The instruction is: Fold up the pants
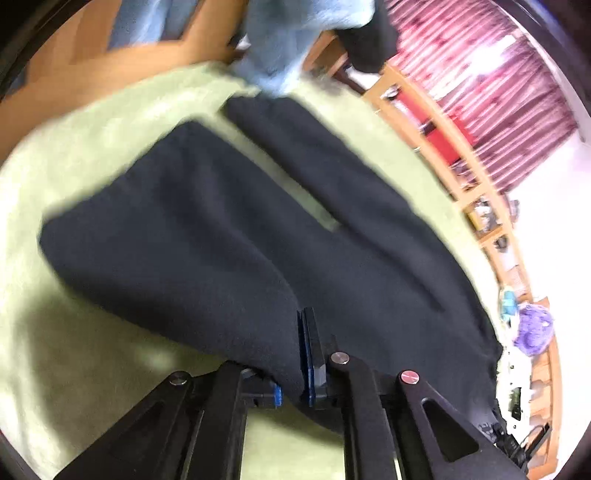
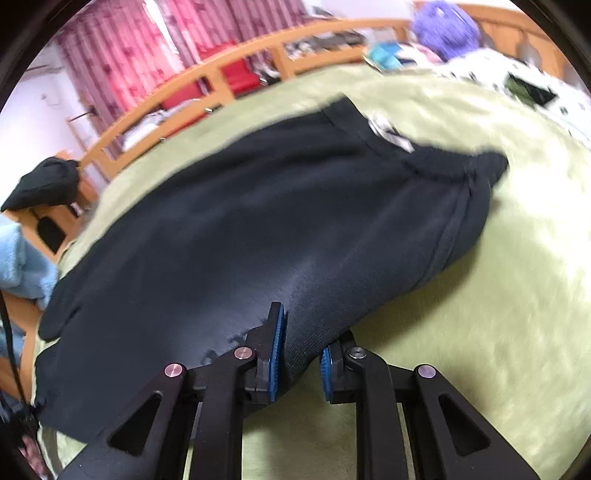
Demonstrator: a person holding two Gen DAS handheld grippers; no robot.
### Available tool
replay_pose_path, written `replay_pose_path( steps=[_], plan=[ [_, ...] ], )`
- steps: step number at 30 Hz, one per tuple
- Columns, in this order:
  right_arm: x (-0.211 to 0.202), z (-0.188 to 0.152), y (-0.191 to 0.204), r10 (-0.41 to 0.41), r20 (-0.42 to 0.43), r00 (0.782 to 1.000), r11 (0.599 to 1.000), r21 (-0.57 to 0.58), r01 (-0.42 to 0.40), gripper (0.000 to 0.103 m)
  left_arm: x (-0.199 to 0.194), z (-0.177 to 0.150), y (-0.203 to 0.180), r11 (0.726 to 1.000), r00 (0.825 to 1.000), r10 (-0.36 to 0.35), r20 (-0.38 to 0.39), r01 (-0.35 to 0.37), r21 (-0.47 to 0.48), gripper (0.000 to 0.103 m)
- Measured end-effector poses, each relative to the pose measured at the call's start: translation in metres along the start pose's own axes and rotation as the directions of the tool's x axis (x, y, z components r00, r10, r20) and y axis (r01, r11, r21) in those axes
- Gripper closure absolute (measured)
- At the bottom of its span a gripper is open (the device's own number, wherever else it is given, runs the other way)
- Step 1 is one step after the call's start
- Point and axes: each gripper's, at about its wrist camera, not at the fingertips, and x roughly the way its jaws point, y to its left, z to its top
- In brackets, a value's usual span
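Note:
Dark navy pants [image 1: 229, 229] lie on a light green blanket [image 1: 55, 350], both legs stretching away from me in the left wrist view. My left gripper [image 1: 295, 373] is shut on the near edge of the pants, the cloth bunched between its blue pads. In the right wrist view the pants [image 2: 258, 221] show their waistband [image 2: 454, 206] and a white label at the far right. My right gripper [image 2: 301, 354] is shut on the near edge of the pants, a thick fold filling its jaws.
A light blue fleece [image 1: 295, 40] lies at the far end of the blanket. A wooden rail [image 1: 472, 177] runs along the far side, with pink curtains [image 1: 498, 85] behind. A purple fuzzy item [image 2: 443, 29] and patterned cloth [image 2: 524, 88] sit past the waistband.

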Motion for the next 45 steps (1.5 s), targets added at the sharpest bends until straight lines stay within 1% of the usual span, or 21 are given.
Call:
replay_pose_path(
  steps=[2, 4, 10, 14, 17, 18, 19, 20, 21, 22, 24, 25, 27, 30, 32, 33, 34, 38, 41, 44, 45],
  plan=[
    [-0.006, 0.018, 0.008, 0.026, 0.019, 0.999, 1.000, -0.015, -0.026, 0.086, -0.007, 0.017, -0.025, 0.997, 0.999, -0.011, 0.036, 0.008, 0.070, 0.094],
    [-0.006, 0.050, 0.021, 0.067, 0.042, 0.997, 0.997, -0.037, -0.066, 0.086, -0.009, 0.039, -0.055, 0.992, 0.996, -0.035, 0.079, 0.025, 0.122, 0.094],
    [0.029, 0.134, 0.067, 0.057, 0.097, 0.994, 0.992, -0.115, -0.046, 0.088, 0.013, 0.110, -0.117, 0.977, 0.983, -0.036, 0.179, -0.003, 0.215, 0.094],
    [0.066, 0.199, 0.101, 0.082, 0.147, 0.986, 0.991, -0.116, -0.065, 0.089, 0.044, 0.152, -0.147, 0.971, 0.976, -0.025, 0.216, -0.028, 0.238, 0.094],
    [0.098, 0.228, 0.120, 0.070, 0.162, 0.984, 0.992, -0.112, -0.052, 0.088, 0.072, 0.174, -0.159, 0.971, 0.968, -0.010, 0.252, -0.051, 0.235, 0.094],
    [0.107, 0.231, 0.120, 0.060, 0.161, 0.985, 0.992, -0.116, -0.042, 0.086, 0.084, 0.178, -0.162, 0.971, 0.967, 0.007, 0.256, -0.068, 0.230, 0.091],
    [0.127, 0.234, 0.125, 0.030, 0.147, 0.989, 0.992, -0.122, -0.012, 0.078, 0.099, 0.182, -0.161, 0.973, 0.969, 0.027, 0.245, -0.081, 0.215, 0.090],
    [0.139, 0.231, 0.125, 0.012, 0.133, 0.991, 0.992, -0.129, 0.005, 0.070, 0.117, 0.183, -0.160, 0.974, 0.978, 0.053, 0.203, -0.096, 0.206, 0.077],
    [0.164, 0.219, 0.127, -0.027, 0.077, 0.997, 0.985, -0.166, 0.039, 0.051, 0.128, 0.182, -0.163, 0.971, 0.983, 0.074, 0.166, -0.109, 0.211, 0.056],
    [0.172, 0.212, 0.127, -0.037, 0.047, 0.998, 0.981, -0.188, 0.045, 0.042, 0.145, 0.178, -0.163, 0.963, 0.986, 0.126, 0.108, -0.148, 0.226, 0.047],
    [0.184, 0.188, 0.127, -0.052, -0.019, 0.998, 0.966, -0.253, 0.045, 0.043, 0.149, 0.167, -0.163, 0.953, 0.983, 0.149, 0.106, -0.171, 0.248, 0.043],
    [0.182, 0.180, 0.127, -0.061, -0.018, 0.998, 0.961, -0.271, 0.054, 0.043, 0.143, 0.158, -0.163, 0.950, 0.983, 0.138, 0.120, -0.166, 0.265, 0.040],
    [0.165, 0.160, 0.125, -0.066, 0.003, 0.998, 0.948, -0.311, 0.064, 0.043, 0.126, 0.146, -0.163, 0.946, 0.985, 0.106, 0.134, -0.141, 0.293, 0.024],
    [0.136, 0.136, 0.112, -0.061, 0.016, 0.998, 0.941, -0.332, 0.063, 0.030, 0.099, 0.125, -0.158, 0.939, 0.988, 0.059, 0.144, -0.104, 0.327, 0.020],
    [0.113, 0.109, 0.087, -0.070, 0.015, 0.997, 0.949, -0.306, 0.071, 0.029, 0.093, 0.108, -0.152, 0.932, 0.993, 0.069, 0.099, -0.100, 0.349, 0.020],
    [0.113, 0.108, 0.083, -0.074, 0.009, 0.997, 0.952, -0.296, 0.073, 0.029, 0.090, 0.095, -0.146, 0.933, 0.995, 0.067, 0.067, -0.086, 0.349, 0.020],
    [0.108, 0.097, 0.063, -0.080, -0.013, 0.997, 0.963, -0.261, 0.074, 0.029, 0.091, 0.089, -0.140, 0.936, 0.997, 0.063, 0.046, -0.075, 0.343, 0.020],
    [0.102, 0.071, 0.007, -0.082, -0.057, 0.995, 0.989, -0.128, 0.074, 0.029, 0.099, 0.056, -0.115, 0.969, 0.999, -0.003, -0.036, 0.012, 0.248, 0.020],
    [0.122, 0.062, -0.025, -0.020, -0.156, 0.988, 0.999, 0.024, 0.024, 0.029, 0.127, 0.043, -0.098, 0.988, 0.996, -0.002, -0.087, 0.015, 0.151, 0.021],
    [0.126, 0.073, -0.038, -0.007, -0.121, 0.993, 0.996, 0.090, 0.018, 0.029, 0.151, 0.044, -0.087, 0.996, 0.996, 0.040, -0.080, -0.034, 0.076, 0.021],
    [0.128, 0.080, -0.045, 0.010, -0.088, 0.996, 0.990, 0.141, 0.003, 0.028, 0.155, 0.045, -0.084, 0.999, 0.997, 0.022, -0.075, -0.018, 0.050, 0.022]
  ],
)
